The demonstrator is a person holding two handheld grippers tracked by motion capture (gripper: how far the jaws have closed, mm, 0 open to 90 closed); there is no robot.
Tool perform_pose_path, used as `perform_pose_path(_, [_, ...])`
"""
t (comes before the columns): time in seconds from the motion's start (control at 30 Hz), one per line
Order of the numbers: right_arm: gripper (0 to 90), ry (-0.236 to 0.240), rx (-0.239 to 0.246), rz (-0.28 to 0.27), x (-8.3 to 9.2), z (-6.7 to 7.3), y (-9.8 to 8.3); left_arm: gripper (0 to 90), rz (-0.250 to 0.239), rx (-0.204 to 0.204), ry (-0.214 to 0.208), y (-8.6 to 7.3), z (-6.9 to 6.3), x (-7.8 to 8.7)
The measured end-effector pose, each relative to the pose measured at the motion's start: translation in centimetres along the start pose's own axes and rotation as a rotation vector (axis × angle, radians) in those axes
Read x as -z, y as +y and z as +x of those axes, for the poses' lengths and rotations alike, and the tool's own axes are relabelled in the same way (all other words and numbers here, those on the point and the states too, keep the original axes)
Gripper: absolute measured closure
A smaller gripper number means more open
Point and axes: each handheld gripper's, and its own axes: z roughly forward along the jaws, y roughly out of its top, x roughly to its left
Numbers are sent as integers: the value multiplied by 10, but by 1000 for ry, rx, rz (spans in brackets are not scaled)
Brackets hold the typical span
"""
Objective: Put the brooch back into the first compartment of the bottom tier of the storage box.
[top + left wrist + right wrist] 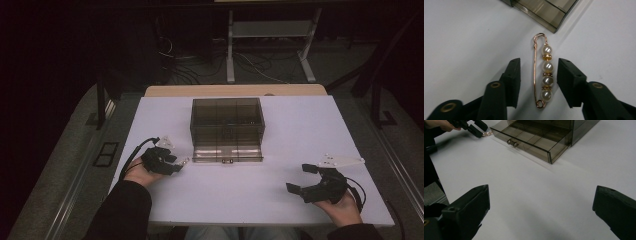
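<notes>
Left gripper view has the left gripper [537, 82] with jaws open astride the gold pearl-beaded safety-pin brooch [543, 72] near the counter's left edge, untouched; squeezing off-centre could skid the slim pin sideways.

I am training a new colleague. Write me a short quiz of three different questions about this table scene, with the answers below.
1. True or false: the pads of the left gripper already press on the pearl pin.
2. The drawer of the smoky plastic box is: A) pushed in, B) pulled out, C) lying apart from the box.
3. Fill in: the pearl pin carries ___ pearls.

Key
1. False. The pin lies on the white table between the jaws, with a gap on each side.
2. B. It stands pulled out toward the person, its divided compartments bare.
3. Four. Meanwhile the right gripper rests open, apart from the box.
</notes>
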Motion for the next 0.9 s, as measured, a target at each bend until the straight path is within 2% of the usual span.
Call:
perform_pose_path(0.1, [6, 1, 0, 2, 0, 0, 0, 639, -1, -16, -8, 0, -1, 0])
perform_pose_path(0.17, [6, 2, 1, 2, 0, 0, 0, 653, 1, -29, -5, 0, -1, 0])
perform_pose_path(0.4, [6, 8, -2, -3, 1, -1, 0, 742, -3, -28, -15, 0, 0, 0])
perform_pose_path(0.63, [6, 10, 1, -2, 1, -1, 0, 789, -13, 27, -70, -2, 10, 2])
perform_pose_path(0.73, [6, 10, -1, -3, 2, -1, 0, 791, -14, 80, -93, -3, 11, 2])
perform_pose_path(0.83, [6, 9, -3, -5, 2, -1, 0, 791, -17, 93, -96, -4, 12, 3])
perform_pose_path(0.9, [6, 9, -3, -5, 2, -1, 0, 791, -24, 88, -95, -4, 14, 4])
